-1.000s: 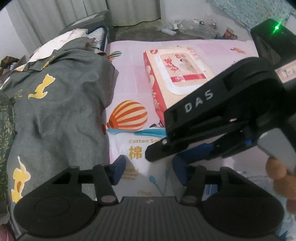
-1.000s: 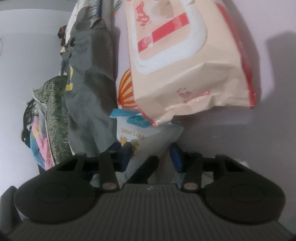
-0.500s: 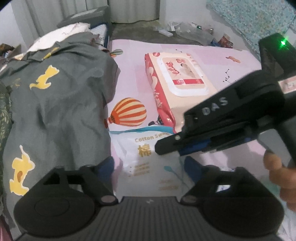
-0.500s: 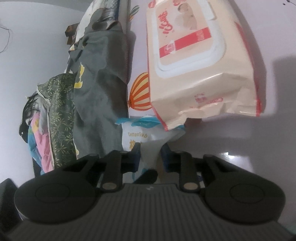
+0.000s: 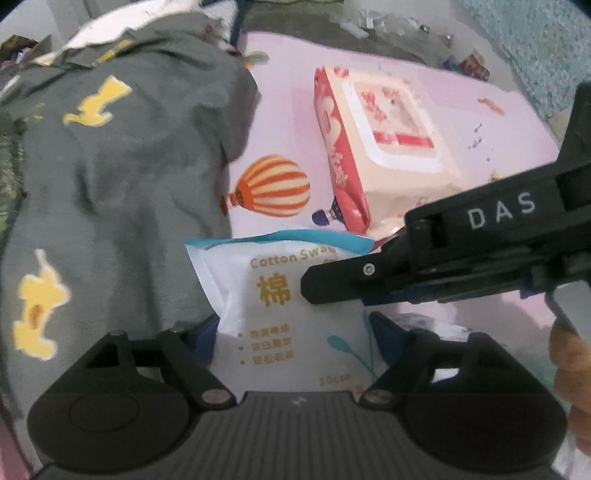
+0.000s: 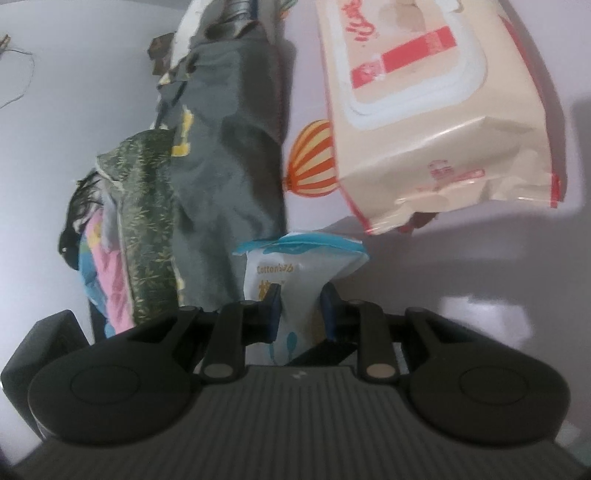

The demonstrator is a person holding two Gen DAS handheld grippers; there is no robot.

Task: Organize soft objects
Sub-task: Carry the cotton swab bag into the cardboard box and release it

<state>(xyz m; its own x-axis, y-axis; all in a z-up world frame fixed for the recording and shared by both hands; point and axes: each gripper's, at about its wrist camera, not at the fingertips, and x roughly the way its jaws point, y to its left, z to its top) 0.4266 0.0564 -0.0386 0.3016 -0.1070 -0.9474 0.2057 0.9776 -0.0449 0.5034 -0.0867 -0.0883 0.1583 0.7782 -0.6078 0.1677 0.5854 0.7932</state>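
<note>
A white cotton swab packet [image 5: 284,306] with a blue top edge lies on the pink mat, also shown in the right wrist view [image 6: 295,280]. My right gripper [image 6: 301,306] is shut on this packet, its blue pads pinching both sides. It reaches in from the right in the left wrist view [image 5: 332,284]. My left gripper [image 5: 295,332] is open, with the packet's lower part between its spread fingers. A cream and red wet wipes pack [image 5: 384,147] lies behind the packet, also in the right wrist view [image 6: 439,110].
A grey garment with yellow prints [image 5: 110,177] lies left of the packet, over a pile of other clothes [image 6: 125,221]. The pink mat [image 5: 288,122] has a hot-air balloon print [image 5: 269,184]. Clutter lies on the floor beyond the mat [image 5: 388,33].
My left gripper opened wide and let go of the packet. My right gripper closed on the packet and now pinches it. Both views shifted slightly, with motion blur.
</note>
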